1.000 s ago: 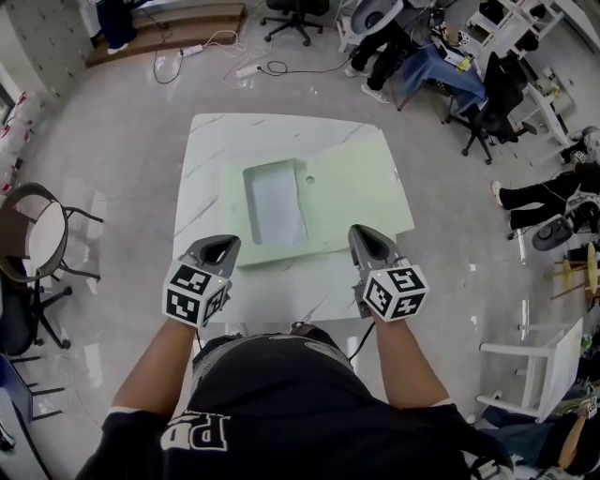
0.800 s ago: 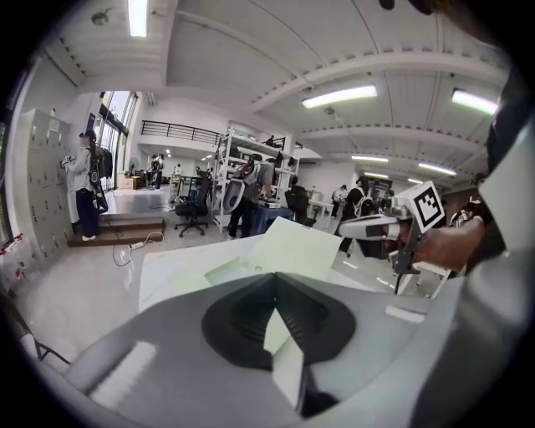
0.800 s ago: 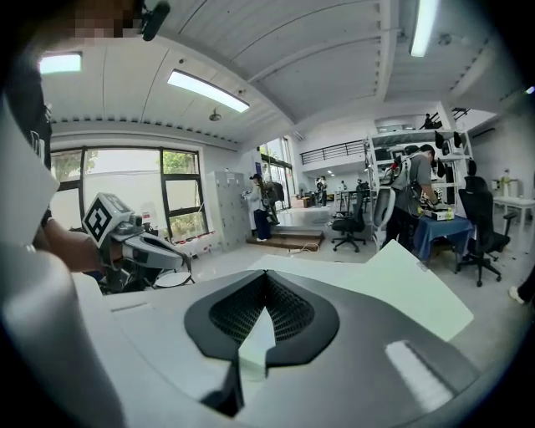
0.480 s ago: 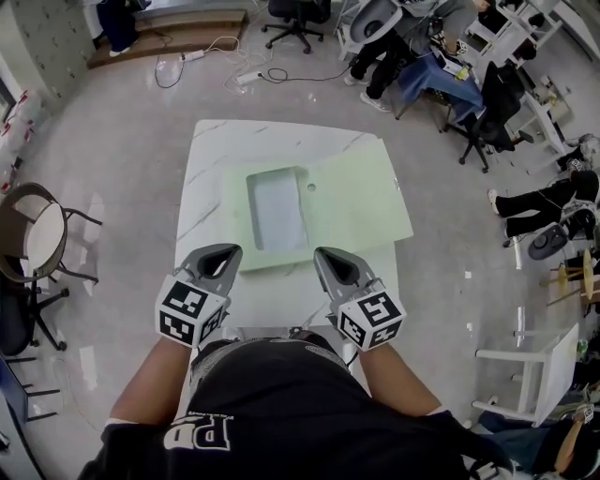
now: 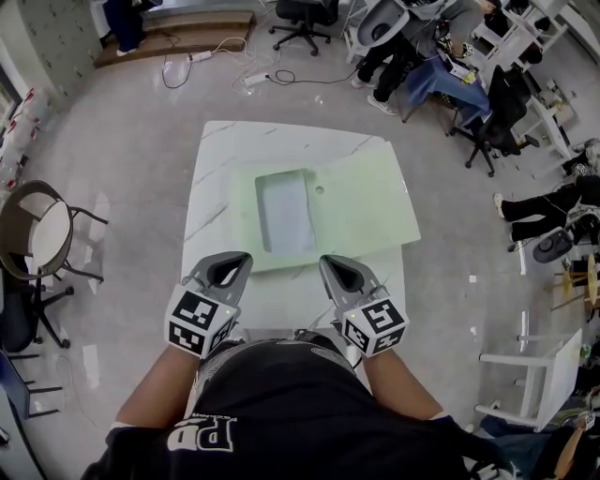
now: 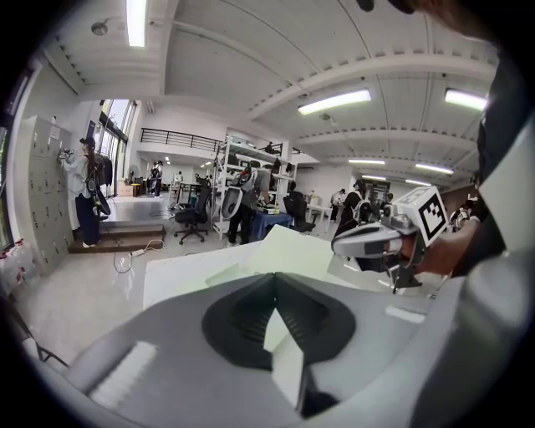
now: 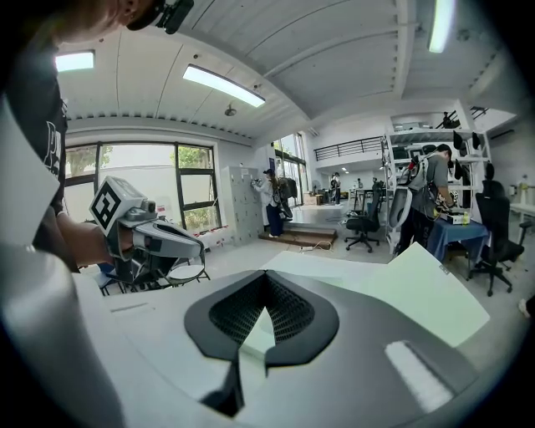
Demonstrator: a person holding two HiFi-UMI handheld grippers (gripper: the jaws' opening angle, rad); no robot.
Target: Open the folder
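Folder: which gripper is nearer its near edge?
Right. The right gripper sits at the folder's near edge; the left gripper hangs just off its near-left corner.

My left gripper (image 5: 247,257) and right gripper (image 5: 324,260) hover at the near edge of the table (image 5: 211,169), with bare marble between them. The green folder (image 5: 361,211) lies flat just ahead, overhanging the table's right edge. A round chair (image 5: 42,234) stands well apart on my left.

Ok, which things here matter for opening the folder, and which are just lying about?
For the job:
- folder
- table under it
- left gripper and right gripper, both shut and empty

Lying about:
- chair at left
- office chair at top
- power strip on the floor
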